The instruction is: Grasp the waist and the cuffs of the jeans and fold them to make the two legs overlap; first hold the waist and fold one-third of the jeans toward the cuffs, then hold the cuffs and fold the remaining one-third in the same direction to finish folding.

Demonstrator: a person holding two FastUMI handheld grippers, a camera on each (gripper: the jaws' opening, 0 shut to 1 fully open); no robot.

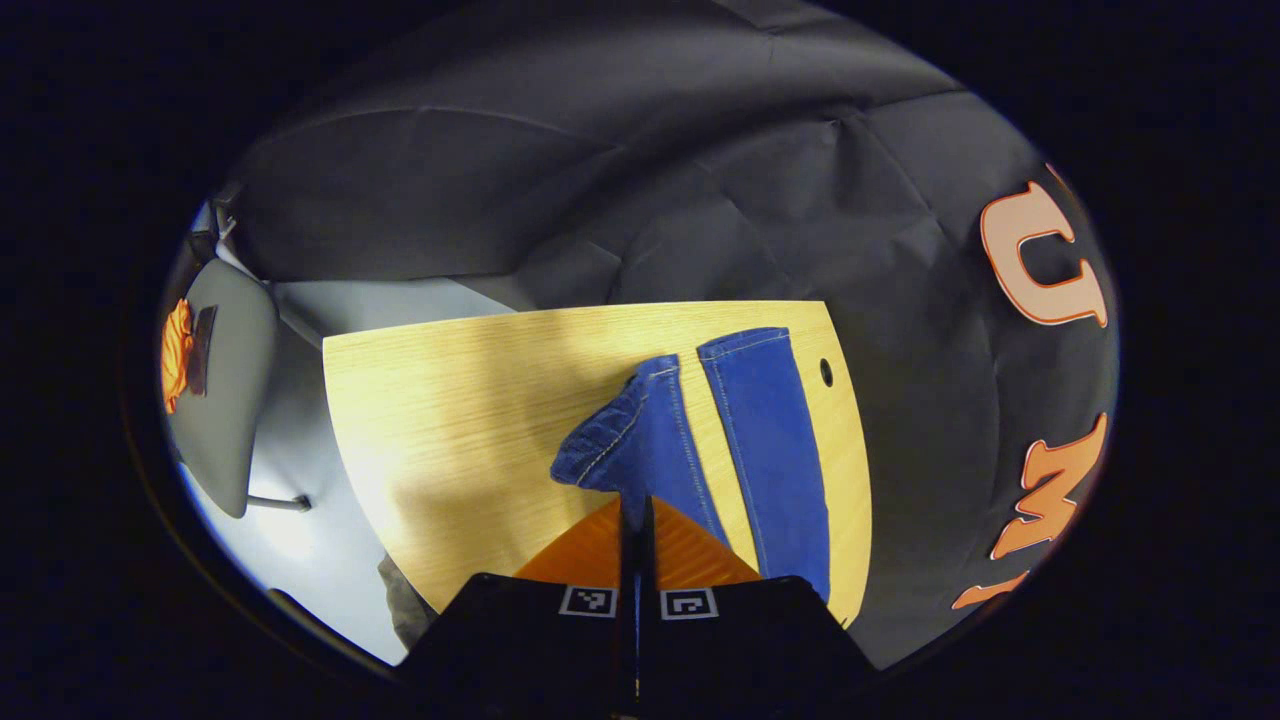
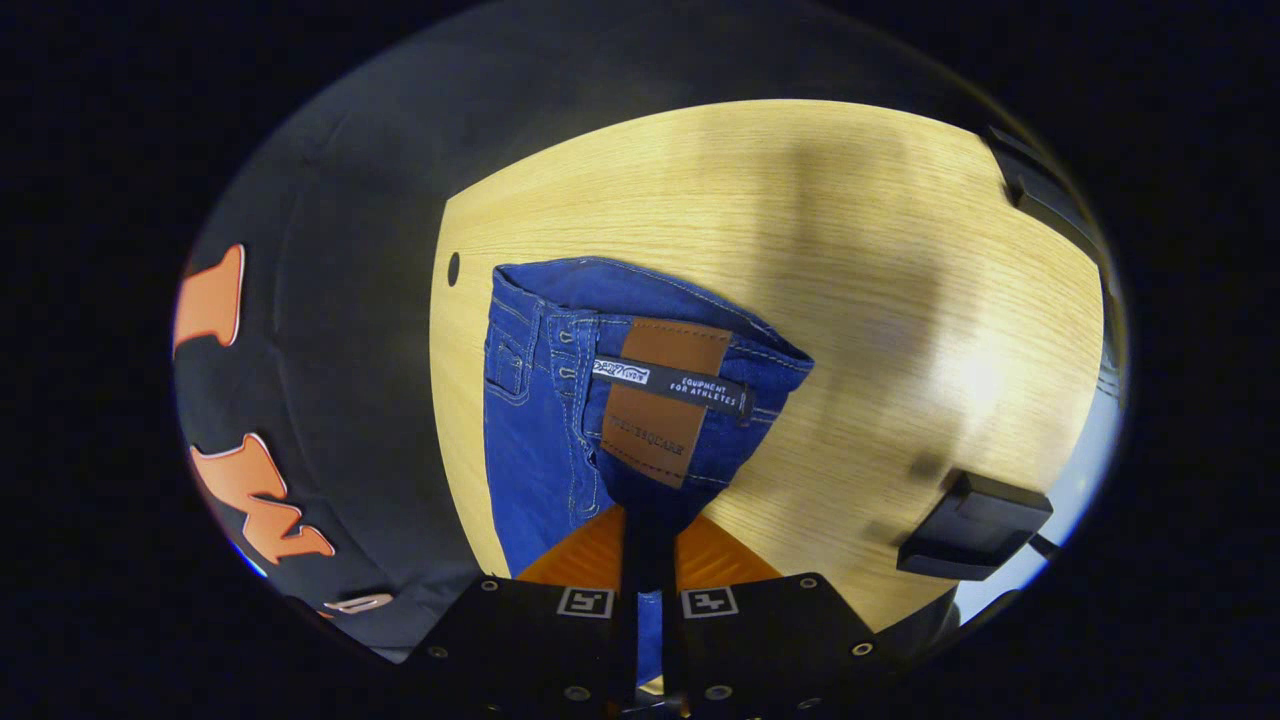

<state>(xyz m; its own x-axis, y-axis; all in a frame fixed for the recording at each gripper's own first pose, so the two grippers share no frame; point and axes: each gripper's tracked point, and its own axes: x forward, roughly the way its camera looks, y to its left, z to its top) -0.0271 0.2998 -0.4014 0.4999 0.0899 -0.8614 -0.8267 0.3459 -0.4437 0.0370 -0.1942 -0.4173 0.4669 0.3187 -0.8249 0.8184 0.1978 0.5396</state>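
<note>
Since the jeans (image 1: 765, 440) are limp, heavy denim, each gripper (image 1: 634, 512) pinches a firm edge — cuff ahead, waist (image 2: 650, 300) ahead.

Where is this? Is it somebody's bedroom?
Probably not a bedroom. It looks like a small work booth: black cloth hangs as the wall, blue jeans lie on a plain wooden table, and a grey chair stands beside it on a pale floor.
</note>
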